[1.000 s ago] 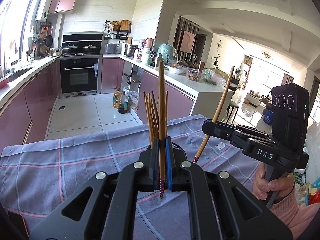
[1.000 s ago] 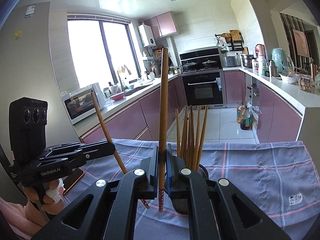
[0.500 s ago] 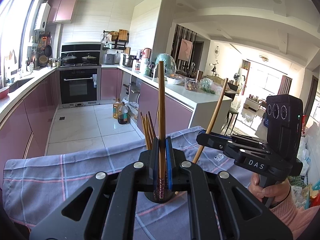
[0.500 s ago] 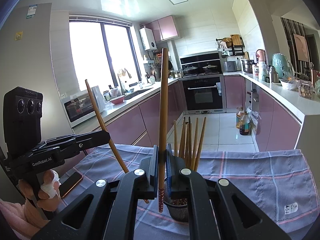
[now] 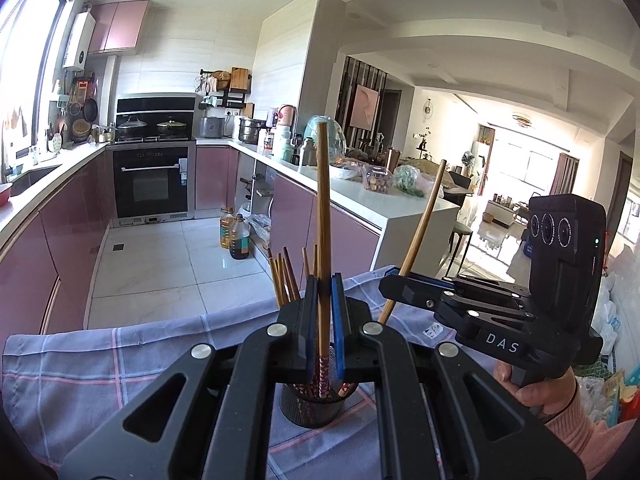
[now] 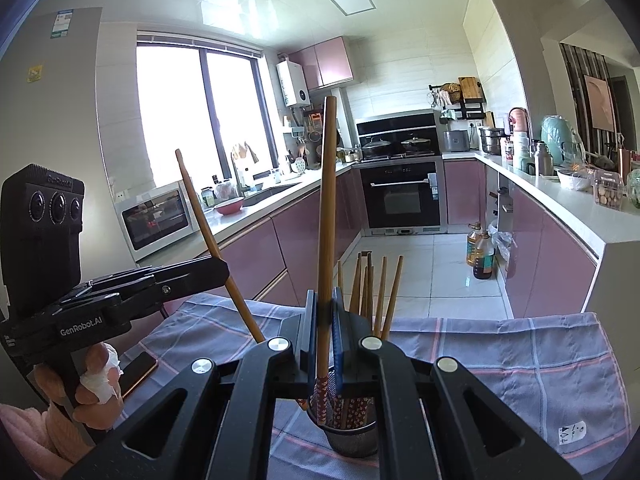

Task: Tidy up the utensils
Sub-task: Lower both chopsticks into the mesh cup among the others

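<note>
A kitchen with pink cabinets [image 5: 76, 232] and a built-in oven [image 6: 402, 194] fills the background of both views. In front lies a grey-blue checked cloth [image 6: 520, 360] spread over the table, with a dark phone [image 6: 136, 370] lying on it near the left edge of the right wrist view.

On the cloth stands a dark mesh holder [image 6: 352, 438] — a bundle of wooden chopsticks [image 6: 370, 292] rests upright in it, patterned ends down.

The left gripper [image 5: 325, 312] is clamped shut on a single chopstick [image 5: 322, 216], which stands nearly upright between the blue pads, its patterned tip hanging just above or inside the holder's mouth; which of the two cannot be told. The right gripper [image 6: 325, 320] is likewise closed on another chopstick [image 6: 326, 200], upright, its patterned end at the holder's rim.

Seen from the other side, each held stick leans outward — the left one [image 6: 218, 248] tilts left, the right one [image 5: 416, 240] tilts right. A hand in a pink sleeve [image 5: 540, 392] grips the right handle; the other hand [image 6: 86, 392] has a white wrap on one finger.
</note>
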Demonstrator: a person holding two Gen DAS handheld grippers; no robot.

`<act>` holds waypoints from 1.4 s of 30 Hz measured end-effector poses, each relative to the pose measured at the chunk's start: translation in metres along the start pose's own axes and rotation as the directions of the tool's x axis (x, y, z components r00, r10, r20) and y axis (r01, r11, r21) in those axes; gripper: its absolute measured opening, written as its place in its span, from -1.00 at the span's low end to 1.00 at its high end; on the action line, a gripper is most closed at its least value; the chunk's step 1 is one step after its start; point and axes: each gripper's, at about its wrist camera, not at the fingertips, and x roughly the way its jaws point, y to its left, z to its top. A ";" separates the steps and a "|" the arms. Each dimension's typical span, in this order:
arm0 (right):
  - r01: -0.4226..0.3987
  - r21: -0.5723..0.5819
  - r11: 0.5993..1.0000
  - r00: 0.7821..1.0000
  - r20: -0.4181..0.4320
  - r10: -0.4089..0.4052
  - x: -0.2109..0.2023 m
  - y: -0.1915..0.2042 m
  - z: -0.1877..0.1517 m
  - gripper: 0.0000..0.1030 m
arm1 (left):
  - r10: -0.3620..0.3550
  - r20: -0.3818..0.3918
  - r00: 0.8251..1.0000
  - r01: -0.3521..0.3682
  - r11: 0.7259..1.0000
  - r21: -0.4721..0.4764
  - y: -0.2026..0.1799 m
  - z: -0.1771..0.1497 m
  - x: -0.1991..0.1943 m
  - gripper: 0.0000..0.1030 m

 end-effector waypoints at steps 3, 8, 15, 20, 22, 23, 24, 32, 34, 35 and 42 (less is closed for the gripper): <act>0.004 0.000 1.000 1.000 -0.002 -0.004 0.002 0.000 0.000 -0.89 | -0.002 -0.005 1.000 0.002 1.000 -0.002 0.000 0.001 0.004 -0.86; 0.014 0.004 1.000 1.000 -0.005 -0.014 0.004 -0.002 -0.001 -0.89 | 0.002 -0.018 1.000 -0.002 1.000 -0.008 0.003 0.002 0.015 -0.86; 0.028 0.007 1.000 0.999 -0.019 -0.028 0.010 0.000 -0.002 -0.89 | 0.006 -0.034 0.999 -0.006 1.000 -0.020 0.006 0.002 0.027 -0.86; 0.037 0.009 0.999 0.999 -0.032 -0.037 0.015 0.000 -0.002 -0.89 | 0.009 -0.049 0.999 -0.010 1.000 -0.024 0.005 0.003 0.035 -0.86; 0.038 0.012 0.999 0.999 -0.037 -0.038 0.015 -0.001 -0.003 -0.89 | 0.008 -0.052 0.999 -0.009 1.000 -0.026 0.004 0.002 0.036 -0.86; 0.040 0.012 0.999 0.998 -0.039 -0.039 0.016 -0.002 -0.003 -0.89 | 0.008 -0.053 0.999 -0.010 1.000 -0.027 0.005 0.003 0.036 -0.86; 0.040 0.013 0.999 0.998 -0.041 -0.039 0.017 -0.003 -0.003 -0.89 | 0.009 -0.054 0.998 -0.011 1.000 -0.027 0.005 0.003 0.036 -0.86; 0.047 0.023 0.999 0.997 -0.055 -0.046 0.021 -0.008 -0.004 -0.89 | 0.011 -0.069 0.998 -0.013 1.000 -0.025 0.006 0.003 0.037 -0.86; 0.050 0.026 0.998 0.997 -0.060 -0.048 0.022 -0.010 -0.004 -0.89 | 0.012 -0.074 0.997 -0.014 1.000 -0.025 0.006 0.002 0.037 -0.86; 0.050 0.026 0.998 0.997 -0.062 -0.048 0.023 -0.011 -0.005 -0.89 | 0.012 -0.076 0.997 -0.013 1.000 -0.026 0.007 0.002 0.038 -0.86; 0.054 0.031 0.998 0.996 -0.079 -0.052 0.030 -0.014 -0.009 -0.89 | 0.013 -0.096 0.995 -0.016 0.999 -0.030 0.008 0.000 0.045 -0.86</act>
